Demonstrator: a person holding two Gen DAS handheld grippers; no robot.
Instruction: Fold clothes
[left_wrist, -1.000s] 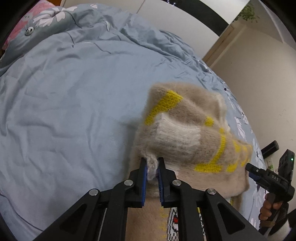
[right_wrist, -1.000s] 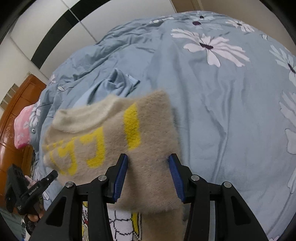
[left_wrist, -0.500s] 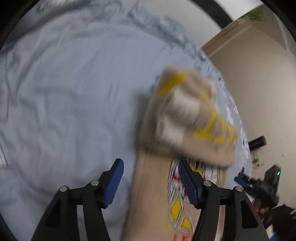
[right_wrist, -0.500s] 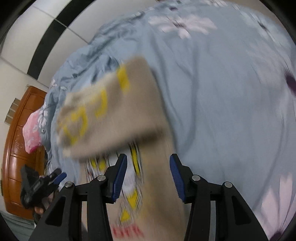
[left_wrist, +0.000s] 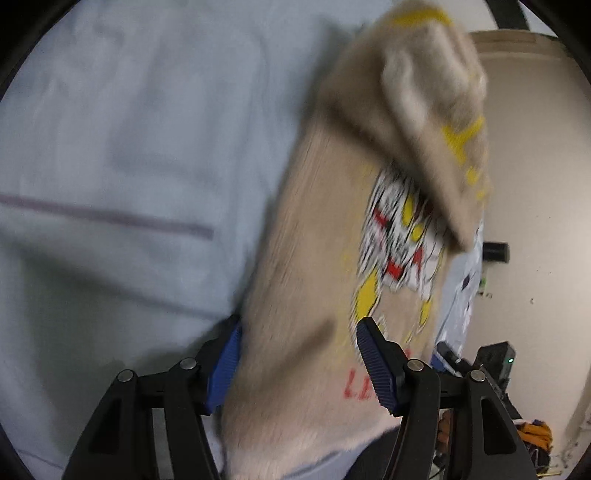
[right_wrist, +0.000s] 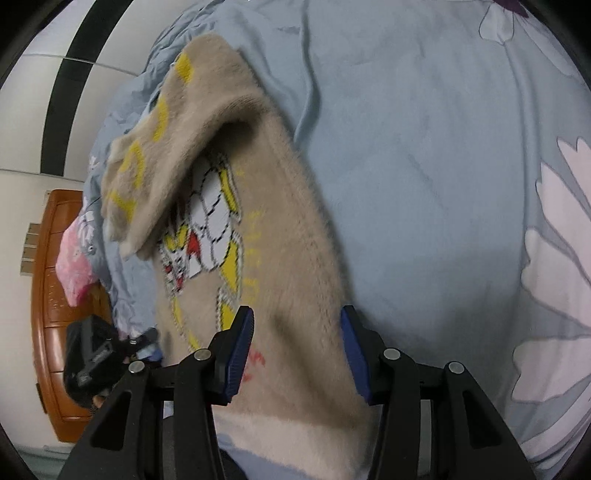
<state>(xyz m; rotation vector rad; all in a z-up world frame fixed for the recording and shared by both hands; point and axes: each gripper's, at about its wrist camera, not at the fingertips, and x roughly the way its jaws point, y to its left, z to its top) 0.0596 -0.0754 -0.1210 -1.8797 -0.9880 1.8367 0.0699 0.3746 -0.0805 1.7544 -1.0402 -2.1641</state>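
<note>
A fuzzy beige sweater (left_wrist: 306, 258) with a yellow, white and red print lies on the blue bed sheet (left_wrist: 110, 147); its top part is folded back over the body. It also shows in the right wrist view (right_wrist: 288, 240). My left gripper (left_wrist: 297, 360) is open and empty over the sweater's near left edge. My right gripper (right_wrist: 295, 347) is open and empty over the near right edge. The left view is blurred.
The floral blue bedding (right_wrist: 443, 166) spreads to the right. A wooden headboard (right_wrist: 51, 295) and a pink pillow (right_wrist: 74, 266) sit at the left. The other gripper (right_wrist: 96, 354) shows at lower left. A beige wall (left_wrist: 535, 184) is on the right.
The left gripper let go of the sweater's edge and opened. Both grippers pulled back toward the sweater's near hem, leaving the top part folded over the body.
</note>
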